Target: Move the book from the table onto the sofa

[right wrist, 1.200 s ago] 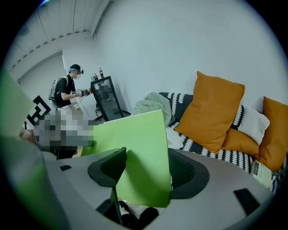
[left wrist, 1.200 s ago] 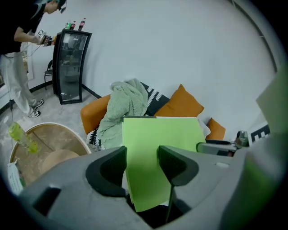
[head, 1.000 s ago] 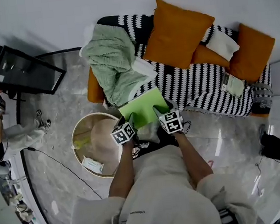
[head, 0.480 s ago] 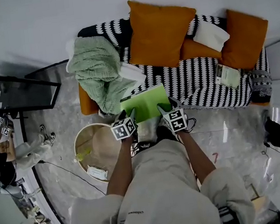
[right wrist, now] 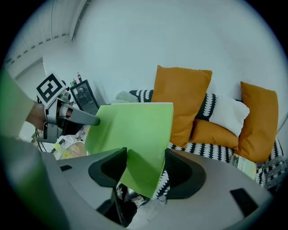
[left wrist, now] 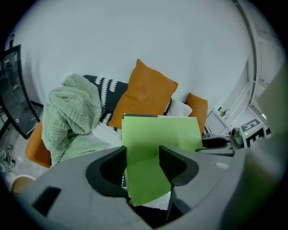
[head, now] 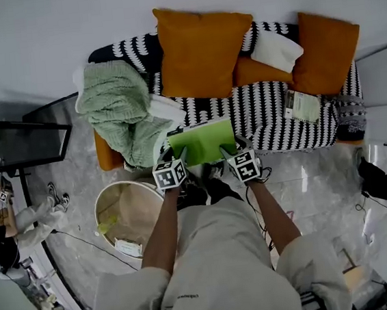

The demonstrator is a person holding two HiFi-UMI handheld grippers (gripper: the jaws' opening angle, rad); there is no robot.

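A green book (head: 202, 141) is held in the air at the front edge of the sofa (head: 272, 118), which has a black-and-white striped cover. My left gripper (head: 178, 158) is shut on the book's left near corner, and my right gripper (head: 229, 151) is shut on its right near corner. In the left gripper view the green book (left wrist: 153, 148) passes between the jaws and the right gripper (left wrist: 225, 143) shows at its far edge. In the right gripper view the book (right wrist: 135, 139) stands tilted between the jaws.
Orange cushions (head: 199, 47) and a white pillow (head: 275, 47) lean on the sofa back. A green blanket (head: 116, 107) is heaped at the sofa's left end and a booklet (head: 304, 106) lies at the right. A round wooden table (head: 127, 213) stands at my left.
Both grippers have carried the green book away from the round table, which has slid down and left; the sofa now lies straight ahead. Both stay shut on the book.
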